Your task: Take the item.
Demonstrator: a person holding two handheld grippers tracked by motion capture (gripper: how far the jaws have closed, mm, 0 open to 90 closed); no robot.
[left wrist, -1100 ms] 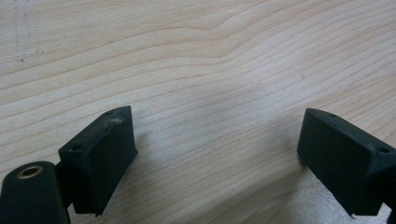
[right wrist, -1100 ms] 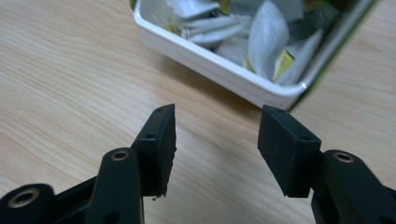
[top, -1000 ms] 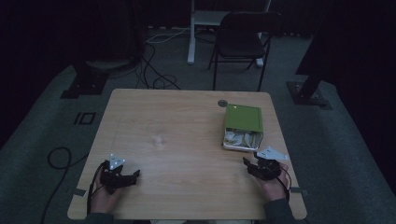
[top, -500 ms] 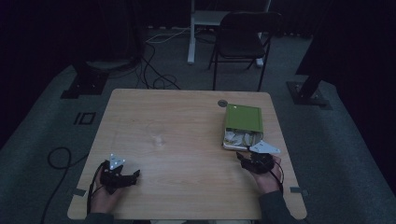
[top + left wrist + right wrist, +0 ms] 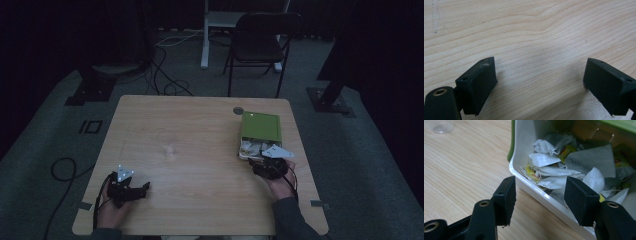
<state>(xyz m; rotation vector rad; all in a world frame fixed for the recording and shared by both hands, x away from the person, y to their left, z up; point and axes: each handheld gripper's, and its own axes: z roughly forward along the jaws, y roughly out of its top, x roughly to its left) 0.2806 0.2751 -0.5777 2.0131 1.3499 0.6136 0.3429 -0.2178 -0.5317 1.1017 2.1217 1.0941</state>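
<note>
Light wooden bench [image 5: 200, 130], dim room. Green-lidded white rectangular box [image 5: 259, 134] sits at the bench's right side, long axis running away from the person, lid slid back over the far part so the near end stands open. Inside, a loose heap of white paper tea bags [image 5: 554, 173] with strings and yellow tags, piled against the near white wall [image 5: 534, 187].

Right gripper [image 5: 269, 167] sits at the box's near end, just beside the rim. Its fingers [image 5: 504, 197] are spread wide and hold nothing; in the right gripper view they straddle the box's near corner, one over bare wood, the other over the tray. The tea bags lie straight ahead of and slightly above the gap, just past the white wall.

Left gripper [image 5: 126, 187] rests low at the bench's near left, well apart from the box, fingers [image 5: 480, 85] wide open over bare wood grain, empty.

Judgement: the right hand is plainly the nearer one for picking a tea bag. The move turns on clearing the near wall first, then dropping the fingers into the heap.
</note>
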